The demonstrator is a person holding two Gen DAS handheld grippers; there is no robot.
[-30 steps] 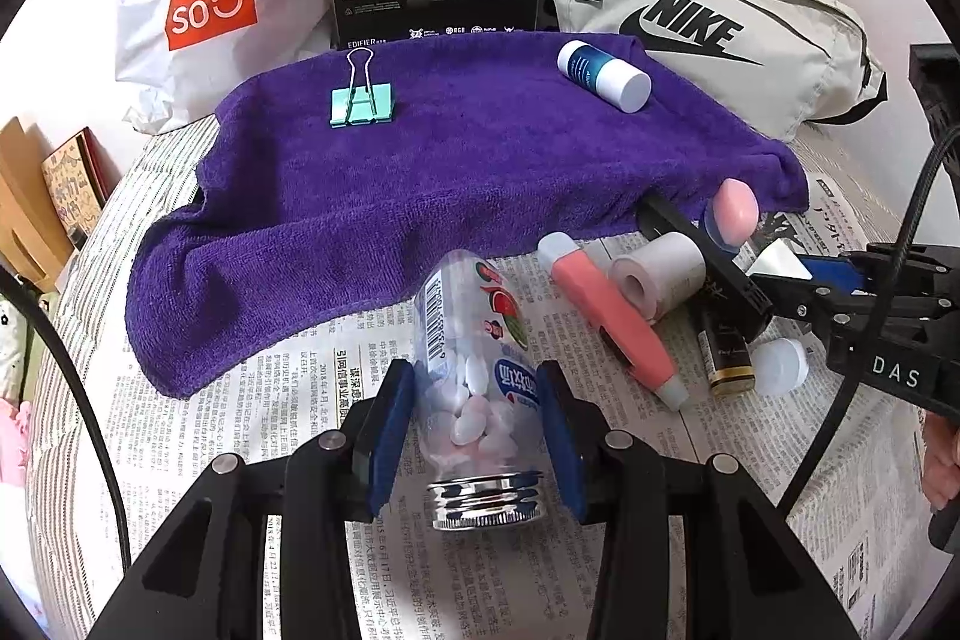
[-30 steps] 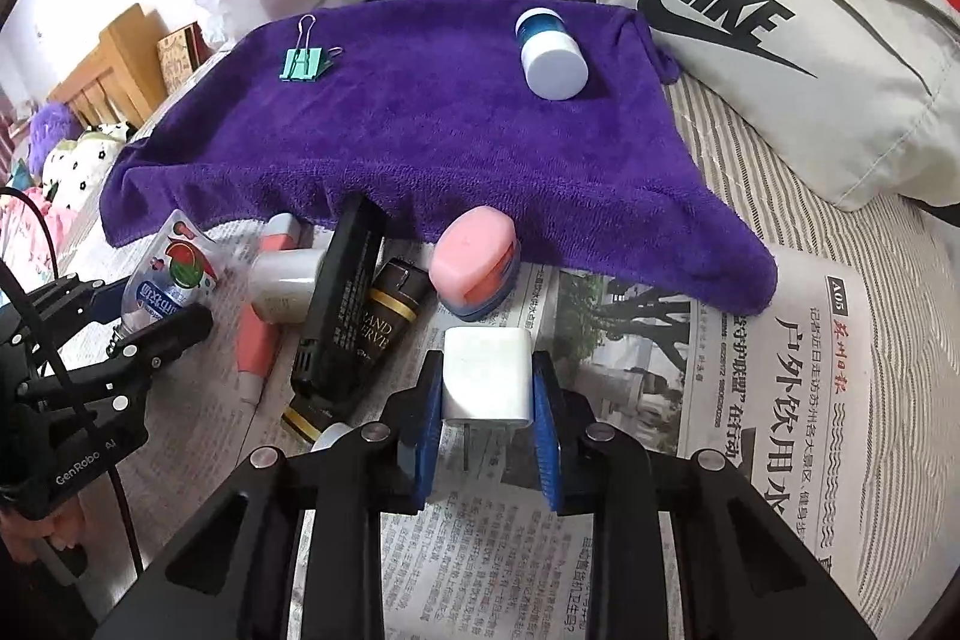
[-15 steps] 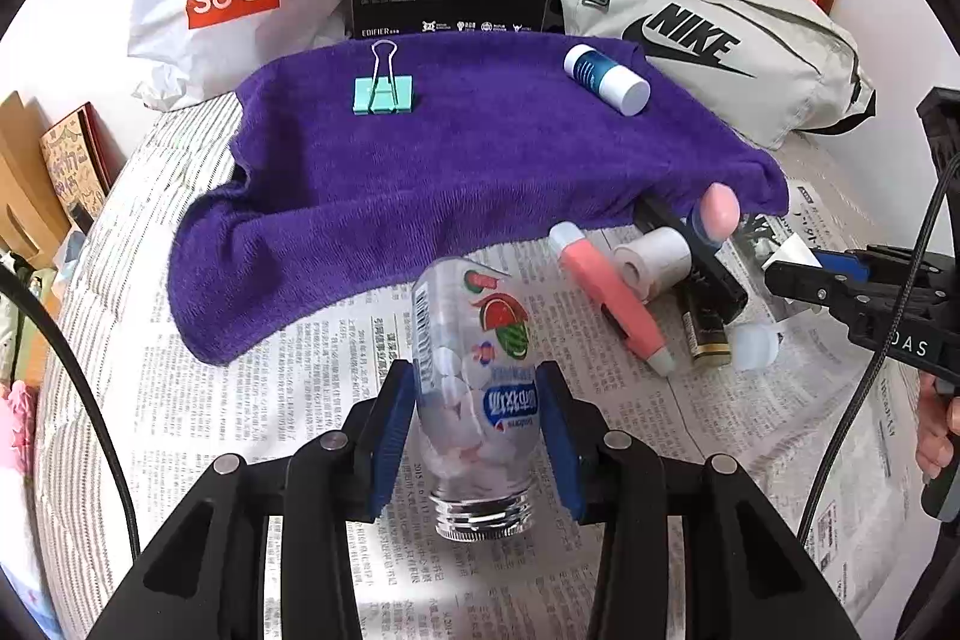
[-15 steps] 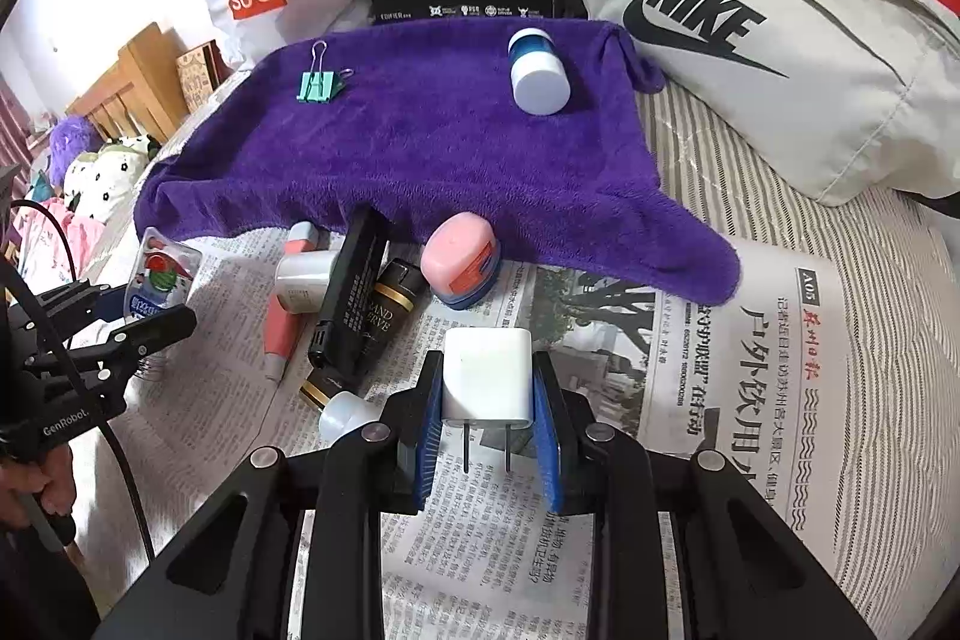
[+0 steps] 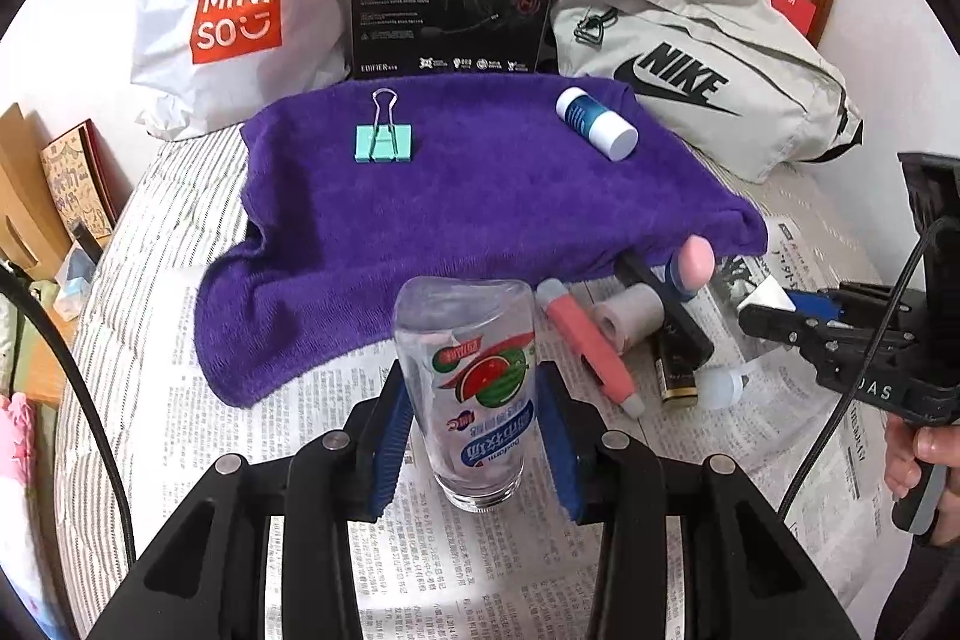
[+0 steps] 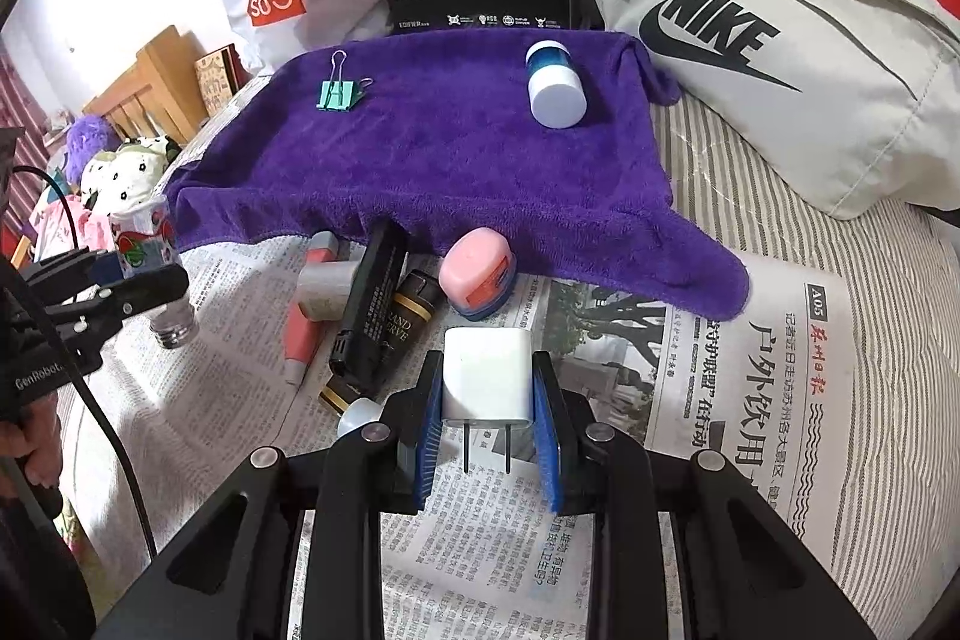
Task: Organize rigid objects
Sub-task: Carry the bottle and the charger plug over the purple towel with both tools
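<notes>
left gripper (image 5: 474,436) clamps candy bottle (image 5: 471,376); right gripper (image 6: 487,424) grips white charger (image 6: 487,379) between jaws

Colours on the bed
Purple towel (image 5: 480,196), mint binder clip (image 5: 383,142), blue-and-white bottle (image 6: 555,82), white charger (image 6: 487,379), pink tube (image 5: 585,346), clear bottle (image 5: 474,388) with red-green watermelon label, grey-striped bedding (image 6: 840,244).

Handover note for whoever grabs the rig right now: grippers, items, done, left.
Left hand-held gripper: shut on the clear candy bottle, cap down above the newspaper.
Right hand-held gripper: shut on the white charger, prongs toward the camera.
Done: binder clip and blue-white tube lie on the purple towel.
Left: place both held items; the pile by the towel's edge looks unsorted.
</notes>
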